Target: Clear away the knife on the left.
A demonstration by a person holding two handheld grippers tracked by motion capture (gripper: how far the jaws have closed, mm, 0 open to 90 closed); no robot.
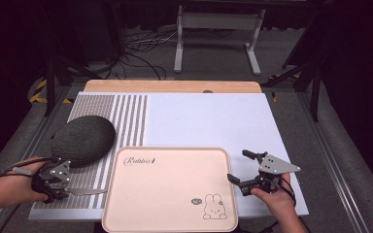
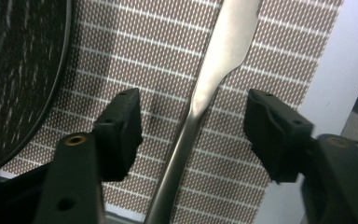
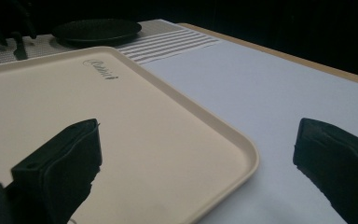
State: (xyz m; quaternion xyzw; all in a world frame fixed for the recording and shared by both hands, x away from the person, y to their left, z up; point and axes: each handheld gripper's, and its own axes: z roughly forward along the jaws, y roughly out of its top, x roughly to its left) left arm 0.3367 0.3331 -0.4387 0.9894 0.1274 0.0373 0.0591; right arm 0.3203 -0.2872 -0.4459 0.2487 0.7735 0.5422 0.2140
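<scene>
A metal table knife (image 1: 90, 191) lies on the woven striped placemat (image 1: 121, 116), left of the beige tray (image 1: 170, 149). My left gripper (image 1: 64, 190) is low over the knife's handle. In the left gripper view the knife (image 2: 223, 51) runs up between the two jaws of the left gripper (image 2: 193, 121), with a gap on each side, so the gripper is open. My right gripper (image 1: 238, 166) stands open at the tray's right edge. In the right gripper view its jaws straddle the tray's rim (image 3: 242, 149) with nothing between them.
A dark textured plate (image 1: 83, 140) sits on the placemat just behind the left hand. The tray bears a rabbit drawing (image 1: 213, 206) and holds nothing else. A white mat (image 1: 209, 121) covers the right half of the table. Beyond the table stand a frame and cables.
</scene>
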